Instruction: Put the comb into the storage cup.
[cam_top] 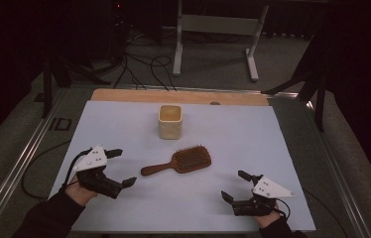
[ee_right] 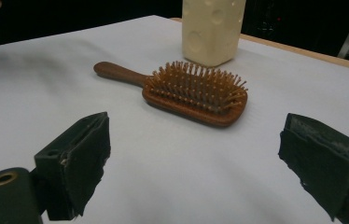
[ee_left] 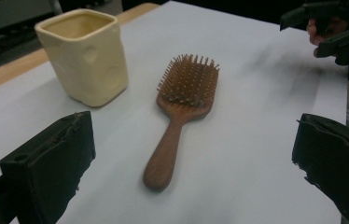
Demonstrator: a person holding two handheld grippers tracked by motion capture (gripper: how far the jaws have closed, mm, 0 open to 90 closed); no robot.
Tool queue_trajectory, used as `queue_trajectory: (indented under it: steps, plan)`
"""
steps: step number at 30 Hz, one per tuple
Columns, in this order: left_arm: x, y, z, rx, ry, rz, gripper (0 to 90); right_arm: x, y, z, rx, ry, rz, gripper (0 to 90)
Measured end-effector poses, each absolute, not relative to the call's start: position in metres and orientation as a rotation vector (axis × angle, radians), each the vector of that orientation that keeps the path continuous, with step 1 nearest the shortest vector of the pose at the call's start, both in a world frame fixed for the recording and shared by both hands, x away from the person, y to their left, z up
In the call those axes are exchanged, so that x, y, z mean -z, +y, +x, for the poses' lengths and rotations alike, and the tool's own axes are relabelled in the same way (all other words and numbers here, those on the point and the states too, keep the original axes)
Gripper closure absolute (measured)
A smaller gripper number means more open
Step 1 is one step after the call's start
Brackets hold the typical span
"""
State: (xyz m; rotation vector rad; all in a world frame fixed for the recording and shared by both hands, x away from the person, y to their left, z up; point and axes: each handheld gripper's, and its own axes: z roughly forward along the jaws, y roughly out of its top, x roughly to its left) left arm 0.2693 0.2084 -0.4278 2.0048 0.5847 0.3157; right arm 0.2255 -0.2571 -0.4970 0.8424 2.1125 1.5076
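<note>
1. Hairbrush (cam_top: 178,161), wooden, paddle type: laid flat near the middle of the tabletop (cam_top: 273,148), bristles turned upward. Its long axis is set slightly on a diagonal in the high view, with the handle end directed toward the person's left and near side and the bristled head toward the far right.
2. Cup (cam_top: 169,121), cream-coloured, squarish with dimpled walls: stood upright just beyond the hairbrush head, apart from it, mouth open to the top.
3. Tabletop: covered by a pale sheet; a strip of bare wood is left exposed along the far edge.
4. Left gripper (cam_top: 122,167): held at the near left, close to the handle end of the hairbrush without contact. Its jaws are spread wide apart, nothing between them; the hairbrush is seen lengthwise between them in the left gripper view.
5. Right gripper (cam_top: 235,185): held at the near right, well apart from the hairbrush. Its jaws are likewise spread wide, nothing gripped.
</note>
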Motion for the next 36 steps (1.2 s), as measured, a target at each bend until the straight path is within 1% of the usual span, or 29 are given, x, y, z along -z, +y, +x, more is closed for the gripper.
queue_trajectory:
  steps: [12, 15, 18, 25, 36]
  plan:
    - [0.425, 0.180, 0.290, -0.251, 0.542, 2.117, 0.0, 0.496, -0.257, 0.225, -1.515, 2.114, 0.842, 9.0]
    - [0.425, 0.173, 0.297, -0.197, 0.528, 2.170, 0.0, 0.496, -0.257, 0.225, -1.517, 2.115, 0.841, 9.0]
    - [0.426, 0.164, 0.298, -0.186, 0.496, 2.215, 0.0, 0.496, -0.257, 0.225, -1.520, 2.114, 0.840, 9.0]
    - [0.427, 0.152, 0.305, -0.203, 0.488, 2.253, 0.0, 0.496, -0.257, 0.225, -1.517, 2.116, 0.840, 9.0]
    - [0.431, 0.130, 0.321, -0.200, 0.487, 2.361, 0.1, 0.496, -0.257, 0.225, -1.524, 2.118, 0.844, 9.0]
